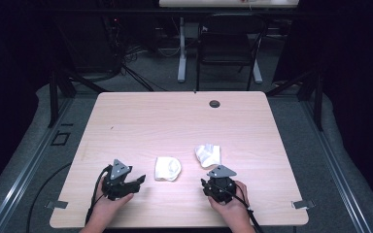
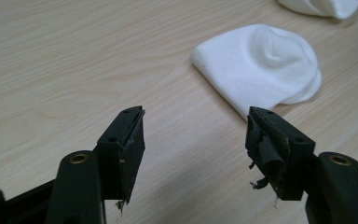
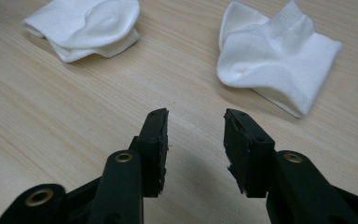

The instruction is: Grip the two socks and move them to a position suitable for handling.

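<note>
Holding both grippers' fingers apart and empty short of two white socks [image 1: 168, 168] [image 1: 208, 155], I'm lining up grasps.

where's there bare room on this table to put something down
The whole far half of the table, from the two white socks up to the dark grommet, is bare. Crowded: the near strip, with the left sock, right sock, left gripper and right gripper.
</note>
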Motion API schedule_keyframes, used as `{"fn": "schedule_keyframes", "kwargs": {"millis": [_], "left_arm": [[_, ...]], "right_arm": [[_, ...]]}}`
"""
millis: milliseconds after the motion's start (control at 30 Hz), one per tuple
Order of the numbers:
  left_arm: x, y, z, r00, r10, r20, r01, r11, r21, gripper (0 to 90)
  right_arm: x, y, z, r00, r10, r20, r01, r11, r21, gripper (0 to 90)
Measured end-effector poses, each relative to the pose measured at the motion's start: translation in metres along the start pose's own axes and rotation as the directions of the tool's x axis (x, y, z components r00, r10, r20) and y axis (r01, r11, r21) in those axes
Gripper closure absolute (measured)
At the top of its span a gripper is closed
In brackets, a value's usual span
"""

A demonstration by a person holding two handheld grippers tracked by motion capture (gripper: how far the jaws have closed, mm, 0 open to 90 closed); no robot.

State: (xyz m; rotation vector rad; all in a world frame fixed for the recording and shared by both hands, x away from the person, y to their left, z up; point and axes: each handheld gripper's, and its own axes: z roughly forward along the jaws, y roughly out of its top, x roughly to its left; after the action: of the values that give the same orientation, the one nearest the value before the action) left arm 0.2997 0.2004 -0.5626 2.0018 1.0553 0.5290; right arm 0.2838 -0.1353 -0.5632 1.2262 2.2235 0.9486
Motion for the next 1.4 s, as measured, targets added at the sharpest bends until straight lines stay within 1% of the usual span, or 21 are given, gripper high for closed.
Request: {"fn": "schedule_keyframes", "kwargs": {"millis": [67, 100, 167, 200, 233, 300, 367, 467, 567, 633, 767, 867, 933, 967, 1067, 1133, 1233, 1267, 1300, 1367, 1400], "left_arm": [[-0.002, 0.001, 0.0, 1.0, 0.004, 0.0, -0.004, 0.9999, -0.013, 38.5], [-0.003, 0.001, 0.0, 0.9999, 0.011, -0.01, -0.011, 0.9999, -0.007, 39.0], [-0.005, 0.001, 0.001, 0.9984, 0.026, -0.05, -0.026, 0.9997, 0.003, 41.5], [-0.005, 0.001, 0.001, 0.9977, 0.023, -0.064, -0.022, 0.9996, 0.017, 41.6], [-0.005, 0.001, 0.001, 0.9979, 0.014, -0.063, -0.013, 0.9998, 0.017, 43.6], [-0.003, 0.001, 0.002, 0.9991, -0.004, -0.043, 0.004, 1.0, -0.001, 47.1], [-0.003, 0.002, 0.003, 0.9987, -0.002, -0.051, 0.002, 1.0, -0.005, 48.2], [-0.004, 0.004, 0.006, 0.9996, -0.013, -0.024, 0.013, 0.9999, 0.003, 50.0], [-0.006, 0.008, 0.009, 0.9997, -0.023, -0.004, 0.023, 0.9996, 0.019, 55.3], [-0.009, 0.01, 0.011, 0.9994, -0.031, 0.013, 0.031, 0.9992, 0.024, 56.4], [-0.015, 0.017, 0.014, 0.9992, -0.025, 0.031, 0.024, 0.9995, 0.02, 58.4], [-0.02, 0.023, 0.018, 0.9987, -0.021, 0.047, 0.02, 0.9997, 0.016, 59.6], [-0.024, 0.027, 0.021, 0.9976, -0.018, 0.067, 0.017, 0.9997, 0.016, 61.2], [-0.027, 0.028, 0.022, 0.9976, -0.009, 0.068, 0.008, 0.9998, 0.017, 61.3], [-0.034, 0.032, 0.029, 0.9977, 0.016, 0.065, -0.018, 0.9996, 0.024, 62.2], [-0.037, 0.033, 0.033, 0.9973, 0.017, 0.071, -0.019, 0.9994, 0.03, 62.7], [-0.041, 0.036, 0.04, 0.9972, 0.021, 0.072, -0.024, 0.9991, 0.035, 64.4], [-0.042, 0.037, 0.042, 0.9971, 0.028, 0.071, -0.031, 0.9987, 0.04, 64.7], [-0.044, 0.037, 0.045, 0.9972, 0.025, 0.071, -0.028, 0.9985, 0.046, 65.2], [-0.047, 0.038, 0.05, 0.9969, 0.042, 0.067, -0.046, 0.9973, 0.057, 66.2], [-0.049, 0.038, 0.053, 0.9968, 0.041, 0.069, -0.045, 0.9973, 0.057, 66.6]], "right_arm": [[0.001, 0.0, 0.0, 1.0, 0.002, 0.001, -0.002, 1.0, -0.011, 62.3], [0.002, 0.0, -0.001, 1.0, 0.0, 0.0, 0.0, 1.0, -0.013, 62.8], [0.002, 0.0, -0.001, 1.0, -0.001, -0.006, 0.0, 1.0, -0.02, 64.2], [0.001, 0.001, -0.001, 1.0, -0.001, -0.006, 0.001, 1.0, -0.013, 65.6], [0.001, 0.001, -0.002, 1.0, 0.006, -0.005, -0.006, 1.0, -0.007, 67.3], [0.0, 0.001, -0.002, 0.9999, 0.007, -0.009, -0.007, 1.0, -0.011, 69.3], [-0.001, 0.001, -0.002, 0.9999, 0.012, -0.01, -0.012, 1.0, -0.023, 70.3], [-0.001, 0.001, -0.005, 0.9998, 0.017, -0.006, -0.017, 0.999, -0.041, 71.2], [0.0, 0.002, -0.007, 0.9999, 0.013, -0.005, -0.013, 0.999, -0.039, 71.7], [0.0, 0.002, -0.006, 0.9998, 0.017, -0.009, -0.018, 0.999, -0.043, 72.0], [0.0, 0.002, -0.007, 0.9999, 0.014, -0.006, -0.014, 0.999, -0.04, 72.0], [0.0, 0.002, -0.007, 1.0, 0.009, -0.003, -0.009, 0.999, -0.048, 69.6], [0.0, 0.001, -0.007, 0.9999, 0.004, 0.014, -0.003, 0.998, -0.059, 68.0], [0.001, 0.002, -0.008, 0.9998, 0.005, 0.02, -0.004, 0.998, -0.06, 67.6], [0.0, 0.003, -0.011, 0.9999, 0.013, 0.003, -0.013, 0.996, -0.085, 66.8], [-0.001, 0.003, -0.01, 0.9996, 0.021, -0.016, -0.022, 0.997, -0.08, 66.2], [-0.003, 0.002, -0.01, 0.999, 0.035, -0.028, -0.038, 0.995, -0.095, 63.3], [-0.004, 0.002, -0.01, 0.9971, 0.053, -0.054, -0.058, 0.994, -0.095, 62.5], [-0.005, 0.002, -0.01, 0.9958, 0.062, -0.067, -0.069, 0.993, -0.099, 62.8], [-0.006, 0.001, -0.01, 0.9951, 0.067, -0.074, -0.074, 0.992, -0.102, 63.9], [-0.006, 0.001, -0.01, 0.9951, 0.068, -0.072, -0.075, 0.992, -0.106, 64.1]]}}
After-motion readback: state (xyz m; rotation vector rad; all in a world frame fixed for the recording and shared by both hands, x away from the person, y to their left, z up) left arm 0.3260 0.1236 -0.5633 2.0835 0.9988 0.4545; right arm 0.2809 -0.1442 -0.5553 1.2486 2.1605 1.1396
